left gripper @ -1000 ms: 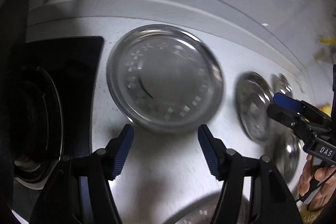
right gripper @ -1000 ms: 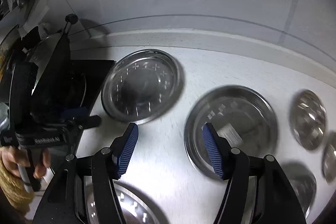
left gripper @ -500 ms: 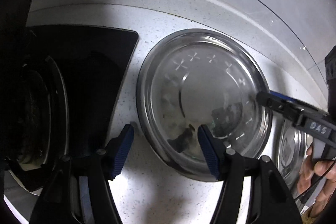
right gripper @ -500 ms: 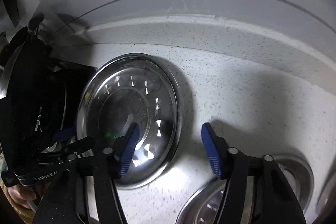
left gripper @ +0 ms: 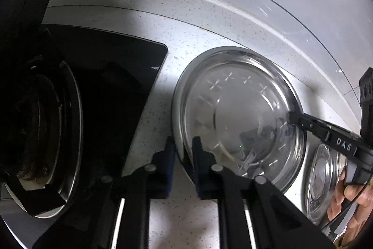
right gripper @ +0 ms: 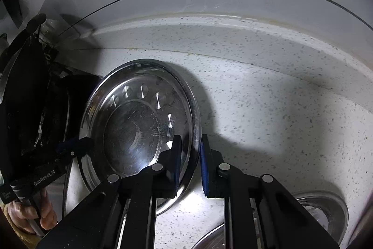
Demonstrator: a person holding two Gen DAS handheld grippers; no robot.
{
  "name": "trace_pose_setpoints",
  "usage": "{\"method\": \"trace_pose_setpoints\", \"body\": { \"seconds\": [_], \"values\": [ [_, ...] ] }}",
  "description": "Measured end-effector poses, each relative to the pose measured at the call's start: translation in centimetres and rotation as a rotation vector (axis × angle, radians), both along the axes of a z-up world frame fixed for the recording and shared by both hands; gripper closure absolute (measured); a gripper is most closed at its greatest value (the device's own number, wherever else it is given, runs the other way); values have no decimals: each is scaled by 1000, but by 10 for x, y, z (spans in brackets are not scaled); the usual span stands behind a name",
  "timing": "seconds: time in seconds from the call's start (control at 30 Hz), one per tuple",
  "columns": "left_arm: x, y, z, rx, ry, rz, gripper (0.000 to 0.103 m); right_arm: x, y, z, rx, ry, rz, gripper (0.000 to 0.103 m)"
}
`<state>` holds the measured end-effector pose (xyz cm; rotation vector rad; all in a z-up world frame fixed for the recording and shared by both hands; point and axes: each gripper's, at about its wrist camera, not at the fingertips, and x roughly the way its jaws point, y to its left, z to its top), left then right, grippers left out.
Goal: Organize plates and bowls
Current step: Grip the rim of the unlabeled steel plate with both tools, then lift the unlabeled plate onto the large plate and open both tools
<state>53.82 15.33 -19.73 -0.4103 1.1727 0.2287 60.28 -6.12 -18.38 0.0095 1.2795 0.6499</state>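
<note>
1. Plate point(left gripper: 235, 113): round, polished steel with star-cut marks, lying on a speckled white counter point(left gripper: 186, 34), right of a glossy black hob point(left gripper: 105, 85).
2. Left gripper point(left gripper: 183, 151): blue ribbed pads closing on the plate's near-left rim.
3. Right gripper point(right gripper: 190, 155): jaws clamped on the opposite rim.
4. Smaller steel bowl point(left gripper: 324, 179): lay right of the plate.

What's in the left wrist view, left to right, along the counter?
Burner ring → black cooktop → left gripper, jaws closing on the rim of the big plate → right gripper on that plate's far rim → small bowl → hand.
</note>
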Motion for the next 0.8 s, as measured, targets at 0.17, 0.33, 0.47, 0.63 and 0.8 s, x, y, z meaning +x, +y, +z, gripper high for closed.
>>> {"method": "trace_pose_setpoints", "body": {
  "seconds": [0.17,0.33,0.47,0.63,0.8],
  "values": [
    [-7,-11,6,27,-4,-8,90,-1,-5,2,-8,-7,-6,89],
    [-19,-14,21,40,-30,-21,90,-2,-10,7,-6,-19,-24,89],
    [-31,-17,42,38,-70,-30,90,-6,-18,20,2,-41,-34,89],
    [-57,-23,73,19,-116,-54,90,-25,-31,53,27,-81,-40,89],
    [-102,-32,112,-36,-164,-123,90,-66,-52,90,23,-123,-54,89]
  ]
}}
